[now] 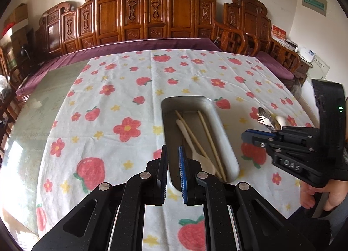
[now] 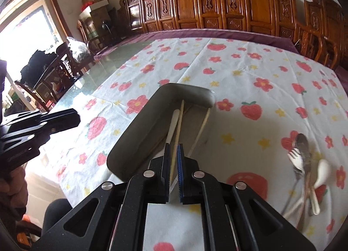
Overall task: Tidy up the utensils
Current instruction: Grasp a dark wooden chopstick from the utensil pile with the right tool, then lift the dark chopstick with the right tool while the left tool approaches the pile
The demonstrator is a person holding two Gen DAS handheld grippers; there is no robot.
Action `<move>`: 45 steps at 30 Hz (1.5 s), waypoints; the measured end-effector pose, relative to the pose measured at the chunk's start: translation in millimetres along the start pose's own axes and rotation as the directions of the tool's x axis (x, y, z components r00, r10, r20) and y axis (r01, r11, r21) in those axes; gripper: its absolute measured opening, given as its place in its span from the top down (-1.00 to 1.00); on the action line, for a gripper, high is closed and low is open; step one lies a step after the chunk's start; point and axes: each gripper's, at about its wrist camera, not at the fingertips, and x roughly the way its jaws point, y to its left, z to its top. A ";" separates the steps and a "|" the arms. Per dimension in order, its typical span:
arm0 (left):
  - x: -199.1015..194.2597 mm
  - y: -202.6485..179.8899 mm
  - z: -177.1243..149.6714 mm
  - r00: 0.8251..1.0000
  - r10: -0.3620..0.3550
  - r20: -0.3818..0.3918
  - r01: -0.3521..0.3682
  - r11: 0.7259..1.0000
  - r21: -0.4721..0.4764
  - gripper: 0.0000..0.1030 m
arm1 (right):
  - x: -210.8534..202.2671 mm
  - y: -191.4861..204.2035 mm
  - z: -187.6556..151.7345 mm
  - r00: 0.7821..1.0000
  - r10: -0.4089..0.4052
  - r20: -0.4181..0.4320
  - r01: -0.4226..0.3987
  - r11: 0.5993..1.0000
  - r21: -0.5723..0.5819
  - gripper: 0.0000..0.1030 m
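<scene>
A long metal tray (image 1: 219, 124) lies on the strawberry tablecloth; it also shows in the right wrist view (image 2: 134, 129). In it lie two wooden chopsticks (image 1: 208, 135) and a white plastic spoon (image 1: 189, 140). My left gripper (image 1: 173, 153) hovers at the tray's near left corner, jaws slightly apart and empty. My right gripper (image 2: 173, 148) is over the tray's near end, jaws a narrow gap apart, with one chopstick (image 2: 178, 129) running between them; I cannot tell if it is held. A pile of utensils (image 2: 304, 172) lies right of the tray: metal fork, metal spoon, white spoon.
The cloth (image 1: 121, 98) covers the table's middle, with bare glass tabletop (image 1: 43, 98) to the left. Carved wooden chairs (image 1: 152, 11) line the far side. The right gripper's body (image 1: 304, 148) stands right of the tray in the left wrist view.
</scene>
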 end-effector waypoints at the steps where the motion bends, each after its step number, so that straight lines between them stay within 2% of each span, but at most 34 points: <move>1: -0.3 -5.2 0.0 1.000 -0.003 0.001 0.003 1.000 0.005 0.83 | -9.9 -4.7 -3.9 1.000 0.001 0.010 -0.001 1.000 -0.007 0.85; 6: -1.0 -39.3 0.2 0.999 -0.038 0.004 0.038 0.999 0.032 0.82 | -56.1 -41.9 -27.9 0.998 -0.050 0.031 0.050 0.999 -0.013 0.85; 8: -1.1 -51.7 0.8 0.999 -0.050 0.007 0.050 0.998 0.046 0.71 | -72.3 -62.1 -38.7 0.996 -0.087 0.032 0.087 0.996 -0.003 0.85; 9: -1.1 -60.5 0.9 0.998 -0.060 0.012 0.059 0.997 0.054 0.62 | -77.5 -69.1 -42.5 0.994 -0.103 0.033 0.103 0.995 0.000 0.85; 16: 3.1 -103.6 -3.3 0.993 -0.115 0.011 0.114 0.990 0.084 0.60 | -101.8 -111.9 -76.8 0.979 -0.202 0.034 0.202 0.979 -0.003 0.85; 22: 11.5 -132.5 -13.9 0.991 -0.137 -0.008 0.137 0.984 0.112 0.47 | -85.2 -129.7 -99.7 0.979 -0.204 -0.003 0.204 0.979 0.029 0.85; 24: 14.5 -139.1 -17.5 0.990 -0.138 -0.017 0.139 0.983 0.118 0.44 | -73.7 -132.6 -104.3 0.980 -0.198 -0.022 0.199 0.979 0.037 0.75; 31: 19.3 -143.0 -27.4 0.991 -0.134 -0.024 0.136 0.985 0.105 0.05 | -41.2 -142.9 -113.0 0.977 -0.199 -0.083 0.203 0.978 0.044 0.71; 44: 31.2 -145.3 -40.5 0.987 -0.144 -0.065 0.150 0.984 0.092 0.05 | -12.5 -155.7 -105.5 0.963 -0.232 -0.139 0.242 0.968 0.062 0.71; 45: 31.0 -146.0 -40.5 0.987 -0.145 -0.064 0.151 0.984 0.093 0.05 | -12.5 -156.3 -105.2 0.962 -0.234 -0.142 0.245 0.967 0.066 0.77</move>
